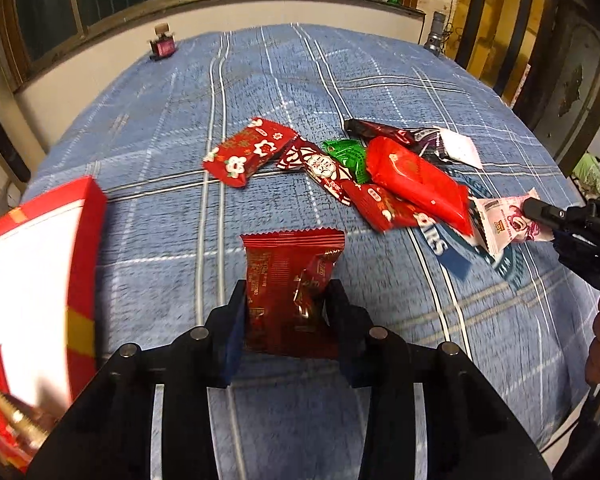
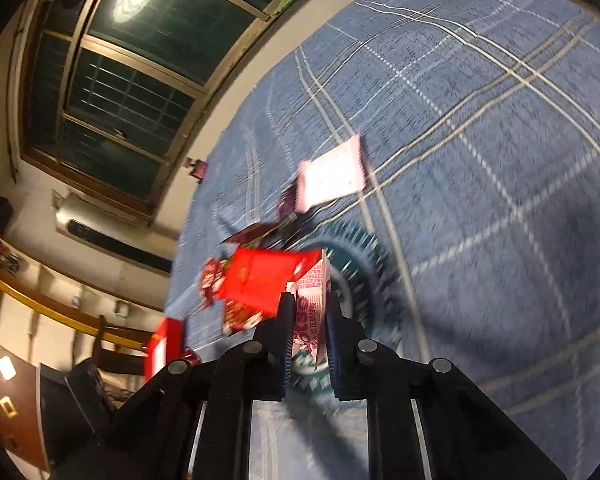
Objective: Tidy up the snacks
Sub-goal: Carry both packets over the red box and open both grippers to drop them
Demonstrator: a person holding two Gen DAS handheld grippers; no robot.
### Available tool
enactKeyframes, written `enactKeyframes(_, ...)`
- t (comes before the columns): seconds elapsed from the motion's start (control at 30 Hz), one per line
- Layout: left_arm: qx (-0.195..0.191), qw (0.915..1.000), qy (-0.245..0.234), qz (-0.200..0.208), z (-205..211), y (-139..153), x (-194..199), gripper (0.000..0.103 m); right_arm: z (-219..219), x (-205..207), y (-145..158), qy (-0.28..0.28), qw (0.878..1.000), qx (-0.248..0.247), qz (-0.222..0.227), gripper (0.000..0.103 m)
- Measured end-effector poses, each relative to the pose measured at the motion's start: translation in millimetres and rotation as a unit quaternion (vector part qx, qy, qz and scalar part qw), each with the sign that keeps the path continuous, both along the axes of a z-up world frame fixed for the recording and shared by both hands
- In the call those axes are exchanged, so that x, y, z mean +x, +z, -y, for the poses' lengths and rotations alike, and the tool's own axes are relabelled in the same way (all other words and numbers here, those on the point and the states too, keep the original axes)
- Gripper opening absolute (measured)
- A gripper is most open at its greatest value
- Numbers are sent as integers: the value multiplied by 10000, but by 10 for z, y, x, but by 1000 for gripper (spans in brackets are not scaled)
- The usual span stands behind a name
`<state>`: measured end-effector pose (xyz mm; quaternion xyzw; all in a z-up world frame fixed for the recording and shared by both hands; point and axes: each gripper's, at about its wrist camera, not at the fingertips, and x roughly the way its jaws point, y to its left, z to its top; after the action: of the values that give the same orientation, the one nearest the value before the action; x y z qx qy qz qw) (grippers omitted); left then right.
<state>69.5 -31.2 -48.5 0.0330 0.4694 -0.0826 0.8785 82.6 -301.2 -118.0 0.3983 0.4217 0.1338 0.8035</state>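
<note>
My left gripper (image 1: pixel 286 292) is shut on a dark red snack packet (image 1: pixel 294 280) and holds it above the blue plaid cloth (image 1: pixel 160 128). A red and white box (image 1: pixel 32 280) lies at the left. A pile of snacks lies ahead: a red flowered packet (image 1: pixel 250 150), a green packet (image 1: pixel 346 156), a bright red packet (image 1: pixel 416 182). My right gripper (image 2: pixel 308 312) is shut on a pink and white packet (image 2: pixel 310 312), which also shows at the right of the left wrist view (image 1: pixel 504 222). The red packets (image 2: pixel 256 280) lie just beyond it.
A white-backed packet (image 2: pixel 332 174) lies farther out on the cloth. A small dark red object (image 1: pixel 163 44) stands at the far edge under the window. A grey metal object (image 1: pixel 436 36) stands at the far right corner. The box shows at the left (image 2: pixel 162 346).
</note>
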Motion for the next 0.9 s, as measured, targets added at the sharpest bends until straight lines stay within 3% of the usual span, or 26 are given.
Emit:
enactKeyframes(0.23,-163,9995,80,245,-275,214,-310,36,-343,-198,177,233,9986,435,192,14)
enactKeyframes(0.6,-158,9898,1202,746,-1454,539,-604,36,-1654,-78,448,1293,9907,271,336,14)
enactKeyframes(0.9,-119,9796,1938,514,-2201,340,-690,36,-2863,-20,486,2193,9745,192,425,14)
